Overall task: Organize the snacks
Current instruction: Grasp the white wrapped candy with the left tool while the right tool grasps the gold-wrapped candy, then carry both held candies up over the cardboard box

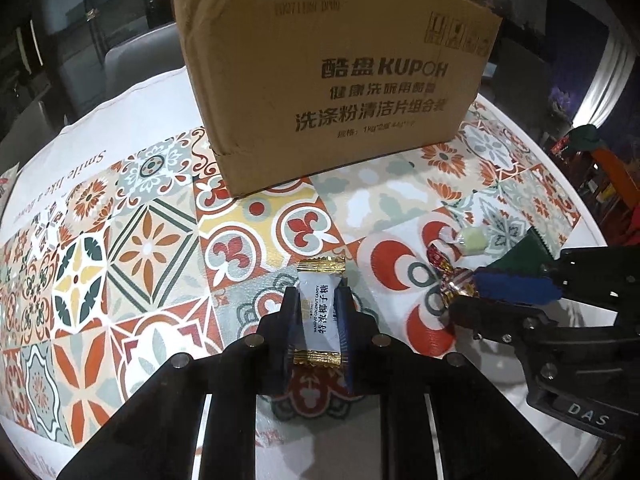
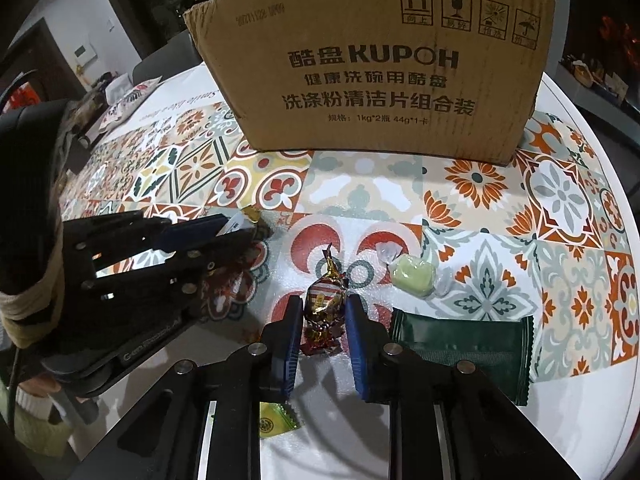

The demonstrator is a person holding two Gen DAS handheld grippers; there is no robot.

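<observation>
Tiled table (image 1: 160, 240): both hand-held grippers angled down, clamping candies.

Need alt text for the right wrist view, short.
The right claw is shut on a red-and-gold foil candy on a patterned tablecloth. A pale green candy and dark green packet lie right of it, a cardboard box behind.
</observation>
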